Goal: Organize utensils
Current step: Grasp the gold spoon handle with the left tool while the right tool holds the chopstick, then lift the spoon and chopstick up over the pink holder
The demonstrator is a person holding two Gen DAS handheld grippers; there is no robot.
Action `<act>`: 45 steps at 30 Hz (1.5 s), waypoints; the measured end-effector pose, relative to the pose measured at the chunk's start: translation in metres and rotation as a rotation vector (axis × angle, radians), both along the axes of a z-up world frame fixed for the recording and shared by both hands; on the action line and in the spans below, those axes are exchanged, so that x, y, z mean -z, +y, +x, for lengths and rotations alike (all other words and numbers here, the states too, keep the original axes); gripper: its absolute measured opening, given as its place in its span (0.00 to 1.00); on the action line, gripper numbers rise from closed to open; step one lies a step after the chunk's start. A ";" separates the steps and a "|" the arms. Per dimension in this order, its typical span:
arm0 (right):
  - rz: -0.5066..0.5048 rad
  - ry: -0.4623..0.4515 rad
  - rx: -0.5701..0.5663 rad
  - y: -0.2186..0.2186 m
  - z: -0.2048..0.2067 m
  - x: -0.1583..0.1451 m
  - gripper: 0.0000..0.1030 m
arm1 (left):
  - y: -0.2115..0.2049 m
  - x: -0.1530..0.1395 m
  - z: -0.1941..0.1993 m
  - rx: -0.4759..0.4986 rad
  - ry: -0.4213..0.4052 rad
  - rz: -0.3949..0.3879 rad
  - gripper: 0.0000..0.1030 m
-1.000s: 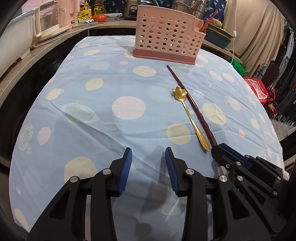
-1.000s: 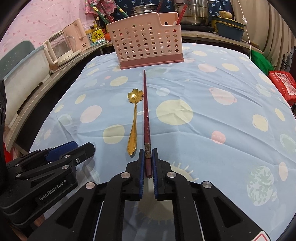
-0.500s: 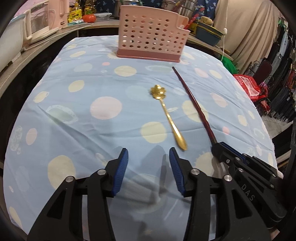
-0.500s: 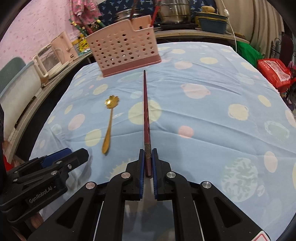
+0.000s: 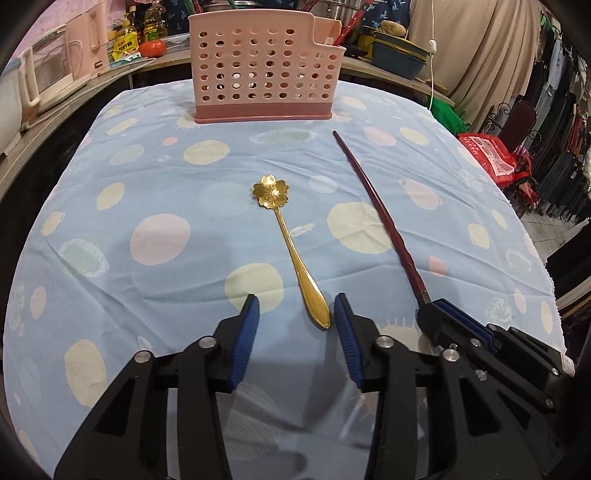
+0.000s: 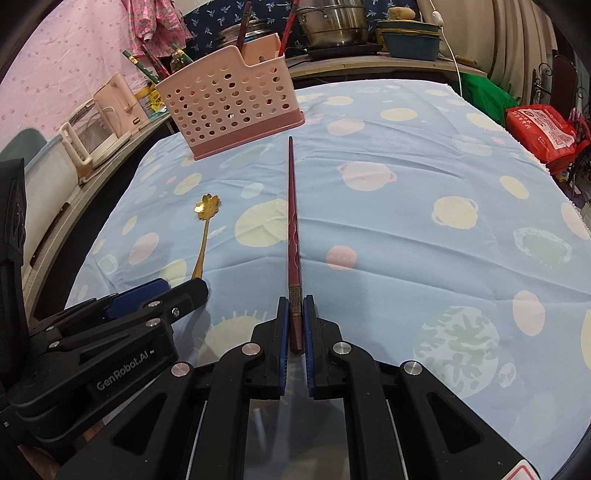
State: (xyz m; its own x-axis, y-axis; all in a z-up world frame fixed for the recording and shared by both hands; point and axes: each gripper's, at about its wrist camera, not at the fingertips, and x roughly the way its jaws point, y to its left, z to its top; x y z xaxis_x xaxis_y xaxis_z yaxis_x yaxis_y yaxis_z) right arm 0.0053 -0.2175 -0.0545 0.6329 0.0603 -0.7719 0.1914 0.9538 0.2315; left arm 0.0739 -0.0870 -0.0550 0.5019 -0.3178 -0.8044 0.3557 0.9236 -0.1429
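A gold spoon point(image 5: 291, 251) with a flower-shaped bowl lies on the spotted blue tablecloth point(image 5: 159, 192). Its handle end sits between the closing jaws of my left gripper point(image 5: 296, 301), close to the right pad, and neither pad touches it. My right gripper point(image 6: 295, 301) is shut on the thick end of a dark red chopstick point(image 6: 293, 221), whose tip points toward the pink perforated utensil basket point(image 6: 229, 99). In the left wrist view the chopstick point(image 5: 384, 221) runs to the right gripper point(image 5: 439, 310) at lower right. The basket point(image 5: 266, 74) stands upright at the far edge with chopsticks in it.
A white kettle point(image 6: 107, 125) and bottles stand on the counter at the left. Metal pots point(image 6: 332, 22) and a blue bowl point(image 5: 399, 59) sit behind the basket. A red bag point(image 6: 543, 133) lies past the table's right edge. Open cloth stretches right of the chopstick.
My left gripper has shifted right, so the spoon's handle end now lies between its jaws. The right gripper carried the chopstick to the right, away from the spoon.
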 end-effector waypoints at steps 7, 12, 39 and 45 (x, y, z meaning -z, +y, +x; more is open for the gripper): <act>-0.006 -0.004 -0.003 0.000 0.001 0.001 0.07 | -0.001 0.000 0.001 0.019 0.001 -0.010 0.11; -0.002 -0.004 -0.006 0.001 0.000 -0.001 0.07 | 0.008 -0.001 -0.001 0.016 0.019 -0.053 0.10; 0.017 -0.182 -0.032 0.008 -0.043 -0.070 0.07 | 0.046 -0.071 -0.034 -0.034 -0.101 -0.141 0.01; 0.020 -0.244 -0.035 0.006 -0.049 -0.096 0.07 | 0.051 -0.090 -0.033 -0.036 -0.128 -0.140 0.01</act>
State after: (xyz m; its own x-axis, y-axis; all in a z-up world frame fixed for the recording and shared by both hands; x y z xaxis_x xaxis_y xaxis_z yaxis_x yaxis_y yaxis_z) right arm -0.0436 -0.2118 0.0417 0.7977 0.0997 -0.5948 0.0942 0.9535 0.2861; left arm 0.0413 -0.0365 0.0352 0.6105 -0.4022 -0.6823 0.3464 0.9103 -0.2267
